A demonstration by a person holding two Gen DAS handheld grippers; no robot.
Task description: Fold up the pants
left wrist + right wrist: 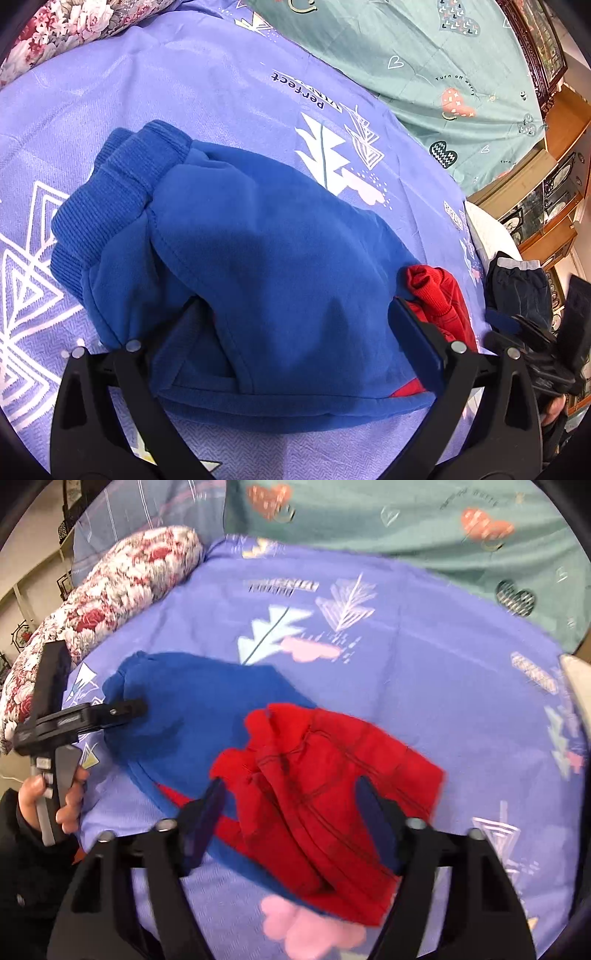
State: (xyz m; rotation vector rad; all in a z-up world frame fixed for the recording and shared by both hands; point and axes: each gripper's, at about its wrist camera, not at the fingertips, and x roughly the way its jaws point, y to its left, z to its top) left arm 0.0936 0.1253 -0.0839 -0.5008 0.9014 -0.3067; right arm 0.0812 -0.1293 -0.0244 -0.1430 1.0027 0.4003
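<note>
You've got the purple bedsheet (229, 92) under everything, with the blue pants (258, 266) bunched up on it, red pant part (325, 786) lying on top. Your left gripper (295, 332) is spread wide around the blue fabric; your right gripper (291, 812) is spread open too, straddling the red.

This is a bedroom in a home. A bed is spread with a purple sheet (221, 85) printed with white trees and words, and a green quilt (424, 55) with hearts lies at its far side. A flowered pillow (110, 590) sits at the far left. Wooden glass-fronted cabinets (546, 206) holding plates stand to the right.
</note>
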